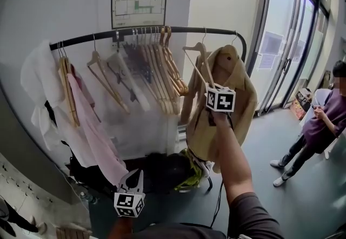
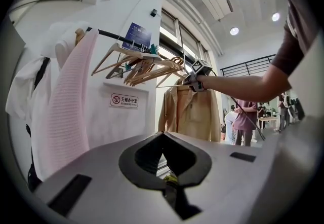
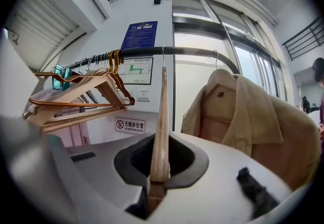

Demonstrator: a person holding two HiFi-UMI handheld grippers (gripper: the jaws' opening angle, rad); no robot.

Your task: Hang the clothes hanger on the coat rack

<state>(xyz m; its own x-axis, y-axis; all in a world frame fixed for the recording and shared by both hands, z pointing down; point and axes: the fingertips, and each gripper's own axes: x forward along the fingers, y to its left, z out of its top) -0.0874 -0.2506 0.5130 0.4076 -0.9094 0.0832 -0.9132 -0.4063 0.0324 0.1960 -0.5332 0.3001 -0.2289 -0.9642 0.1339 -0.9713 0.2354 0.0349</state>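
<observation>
A black coat rack rail (image 1: pixel 157 31) runs across the wall at head height, seen from below in the right gripper view (image 3: pixel 192 50). My right gripper (image 1: pixel 210 87) is raised to it and shut on the lower end of a wooden hanger (image 1: pixel 195 62). That hanger (image 3: pixel 162 116) stands edge-on between the jaws (image 3: pixel 159 183), its wire hook (image 3: pixel 163 53) crossing the rail; whether it rests there I cannot tell. My left gripper (image 1: pixel 132 177) hangs low near the pink garment, shut and empty (image 2: pixel 169 187).
A bunch of wooden hangers (image 1: pixel 162 70) fills the rail's middle. A beige jacket (image 1: pixel 230 97) hangs just right of the held hanger. Pink (image 1: pixel 92 124) and white (image 1: pixel 38 81) garments hang at left. A person (image 1: pixel 319 124) stands by the glass doors (image 1: pixel 292 43).
</observation>
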